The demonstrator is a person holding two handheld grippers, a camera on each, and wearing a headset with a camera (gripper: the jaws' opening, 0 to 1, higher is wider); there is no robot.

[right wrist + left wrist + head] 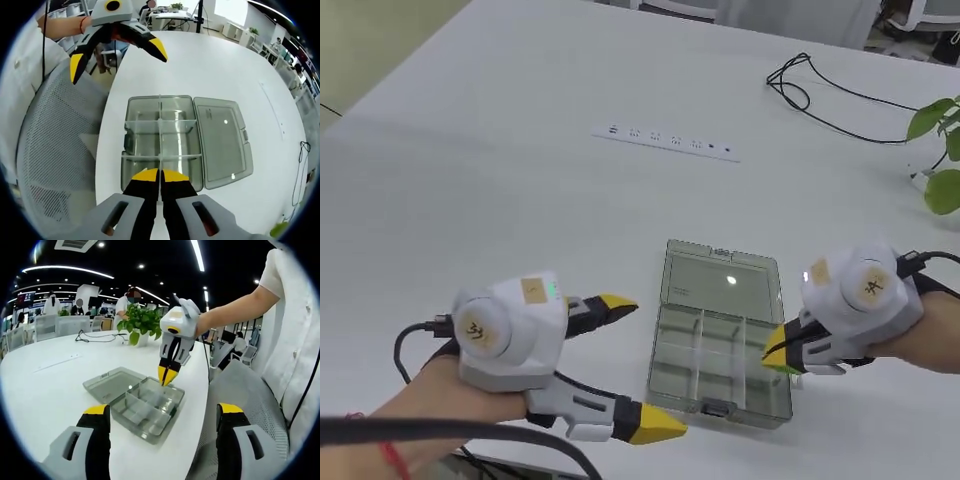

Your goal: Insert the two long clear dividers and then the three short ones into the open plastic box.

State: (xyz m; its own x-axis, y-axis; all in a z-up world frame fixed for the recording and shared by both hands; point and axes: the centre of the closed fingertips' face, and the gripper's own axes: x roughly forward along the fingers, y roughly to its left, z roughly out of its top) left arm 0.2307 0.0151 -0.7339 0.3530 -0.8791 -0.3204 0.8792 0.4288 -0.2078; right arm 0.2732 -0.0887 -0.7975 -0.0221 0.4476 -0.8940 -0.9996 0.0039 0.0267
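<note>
right gripper [160,175] pinched shut, tips at the open plastic box's [720,280] 3 o'clock edge — likely pressing a divider [160,112] home; left gripper [642,364] gapes wide at 9 o'clock — kept clear.

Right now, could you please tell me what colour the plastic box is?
The plastic box is translucent grey, clearest in the right gripper view.

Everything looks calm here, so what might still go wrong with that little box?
1. The right gripper, shut, has its tips at the box's rim while the left gripper hangs open, apart from it; nothing steadies the box, so a push may slide it.
2. The box lies near the table's edge, so a slide that way might tip it off.
3. The dividers are clear; one sitting crooked may go unnoticed.
</note>
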